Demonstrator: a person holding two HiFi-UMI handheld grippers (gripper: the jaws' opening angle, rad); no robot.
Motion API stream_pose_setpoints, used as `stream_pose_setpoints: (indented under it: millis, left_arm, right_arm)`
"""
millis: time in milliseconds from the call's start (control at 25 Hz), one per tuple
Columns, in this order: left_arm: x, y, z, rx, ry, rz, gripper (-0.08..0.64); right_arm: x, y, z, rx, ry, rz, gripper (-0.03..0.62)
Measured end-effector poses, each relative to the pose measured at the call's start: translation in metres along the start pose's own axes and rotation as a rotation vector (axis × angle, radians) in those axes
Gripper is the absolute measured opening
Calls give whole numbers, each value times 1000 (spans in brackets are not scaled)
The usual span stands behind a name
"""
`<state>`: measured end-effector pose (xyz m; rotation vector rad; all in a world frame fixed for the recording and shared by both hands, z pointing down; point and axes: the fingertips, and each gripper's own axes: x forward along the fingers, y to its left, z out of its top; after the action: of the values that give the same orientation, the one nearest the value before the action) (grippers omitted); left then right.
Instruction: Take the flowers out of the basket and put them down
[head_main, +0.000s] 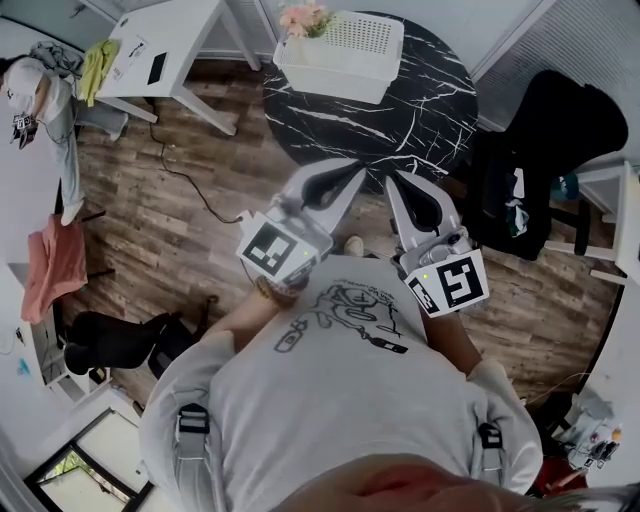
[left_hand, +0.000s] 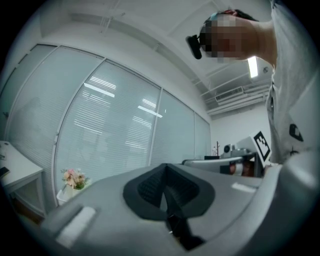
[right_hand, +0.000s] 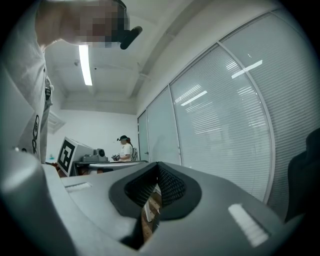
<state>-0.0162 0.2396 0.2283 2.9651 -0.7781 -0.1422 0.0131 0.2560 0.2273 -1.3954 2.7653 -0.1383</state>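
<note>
A bunch of pink flowers (head_main: 303, 17) stands at the left end of a white slatted basket (head_main: 345, 55) on the round black marble table (head_main: 420, 110). Both grippers are held level in front of the person's chest, short of the table's near edge. The left gripper (head_main: 352, 168) points toward the table, its jaws together with nothing between them. The right gripper (head_main: 392, 178) beside it is likewise shut and empty. In the left gripper view the flowers (left_hand: 74, 177) and the basket (left_hand: 62, 196) show far off at lower left, beyond the shut left gripper (left_hand: 165, 187). The right gripper (right_hand: 156, 187) shows only a thin slit between its pads.
A white desk (head_main: 170, 50) stands at the upper left, with a cable (head_main: 185, 180) trailing over the wood floor. A dark chair with clothes (head_main: 545, 150) crowds the table's right side. Another person (right_hand: 125, 149) stands far off by a doorway. Windows with blinds line the wall.
</note>
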Motion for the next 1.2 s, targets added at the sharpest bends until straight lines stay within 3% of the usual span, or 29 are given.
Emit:
stream_pose_setpoints:
  millis: [640, 1200]
  left_arm:
    - [28, 32, -3, 9, 1, 18, 3]
    - [52, 137, 10, -15, 0, -13, 3]
  right_arm:
    - [30, -34, -8, 16, 10, 10, 6]
    - [135, -69, -2, 6, 14, -15, 6]
